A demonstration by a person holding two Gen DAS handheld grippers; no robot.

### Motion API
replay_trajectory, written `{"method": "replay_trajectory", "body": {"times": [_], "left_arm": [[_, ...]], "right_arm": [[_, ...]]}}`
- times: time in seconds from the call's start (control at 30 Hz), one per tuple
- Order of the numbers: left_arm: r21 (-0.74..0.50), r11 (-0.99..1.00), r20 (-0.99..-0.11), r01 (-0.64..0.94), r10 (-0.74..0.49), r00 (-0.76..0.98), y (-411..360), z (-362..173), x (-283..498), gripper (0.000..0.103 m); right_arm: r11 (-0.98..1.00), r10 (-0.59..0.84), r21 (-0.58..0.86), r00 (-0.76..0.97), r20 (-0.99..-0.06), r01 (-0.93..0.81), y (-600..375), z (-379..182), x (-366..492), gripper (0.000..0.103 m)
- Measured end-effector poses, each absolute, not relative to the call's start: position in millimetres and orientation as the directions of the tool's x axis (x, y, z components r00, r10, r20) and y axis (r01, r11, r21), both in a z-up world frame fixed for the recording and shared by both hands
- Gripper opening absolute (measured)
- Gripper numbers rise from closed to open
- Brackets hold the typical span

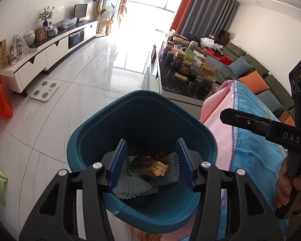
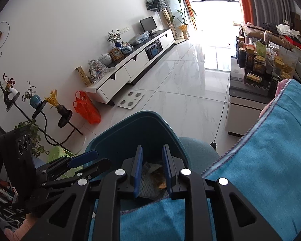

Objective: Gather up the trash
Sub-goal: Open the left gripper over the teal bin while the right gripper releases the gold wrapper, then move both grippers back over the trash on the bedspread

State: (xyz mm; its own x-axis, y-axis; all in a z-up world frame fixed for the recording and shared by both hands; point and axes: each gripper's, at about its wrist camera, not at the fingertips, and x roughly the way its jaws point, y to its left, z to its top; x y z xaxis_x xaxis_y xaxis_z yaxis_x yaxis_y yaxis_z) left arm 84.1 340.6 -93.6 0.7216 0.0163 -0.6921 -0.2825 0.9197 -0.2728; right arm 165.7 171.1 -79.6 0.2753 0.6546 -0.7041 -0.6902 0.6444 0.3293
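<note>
Over the mouth of a deep teal plastic wastebasket hangs the left gripper, its two blue-padded fingers spread wide with nothing between them. Down at the bottom of the wastebasket lie the collected scraps: a crumpled brown and gold wrapper resting on top of a pale grey dimpled foam sheet. From the left wrist view the wrapper sits between the two pads but far below them, untouched.

At about three o'clock in that view the right gripper reaches in from the side, held by a bare hand; only one dark finger shows there. The right wrist view gives its state: the right gripper's blue pads stand parallel with a moderate gap, narrower than the left's, and nothing is clamped in it. Through that gap the foam sheet and the wrapper show inside the wastebasket.

A blue and pink fleece blanket is draped just beside the wastebasket at three o'clock. At nine o'clock in the right wrist view the left gripper appears side-on. Farther off, an orange mesh bag leans by a white low TV cabinet, with a white bathroom scale flat on the glossy tiled floor.
</note>
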Motion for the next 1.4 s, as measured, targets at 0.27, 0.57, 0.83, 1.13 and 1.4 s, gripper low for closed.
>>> {"method": "replay_trajectory", "body": {"times": [0.27, 0.57, 0.83, 1.13, 1.4], "left_arm": [[-0.245, 0.955, -0.610, -0.167, -0.018, 0.792, 296.9, -60.6, 58.3, 0.062], [-0.237, 0.968, -0.570, 0.077, -0.203, 0.796, 210.7, -43.6, 43.6, 0.065], [-0.241, 0.927, -0.576, 0.287, -0.375, 0.726, 122.3, -45.4, 40.6, 0.065], [-0.254, 0.854, -0.598, 0.454, -0.508, 0.620, 41.1, -58.3, 35.2, 0.065], [-0.244, 0.814, -0.631, 0.526, -0.546, 0.552, -6.2, -66.2, 36.9, 0.065]], "right_arm": [[0.624, 0.703, 0.338, 0.316, -0.637, -0.705, 122.9, -49.4, 134.9, 0.033], [0.651, 0.704, 0.301, 0.405, -0.584, -0.697, 37.5, -21.5, 94.0, 0.042], [0.751, 0.630, 0.282, 0.520, -0.577, -0.597, -58.2, -19.1, 63.1, 0.043], [0.865, 0.499, 0.296, 0.640, -0.585, -0.405, -175.6, -32.4, 31.0, 0.043], [0.919, 0.387, 0.311, 0.699, -0.601, -0.242, -255.2, -52.3, 6.2, 0.043]]}}
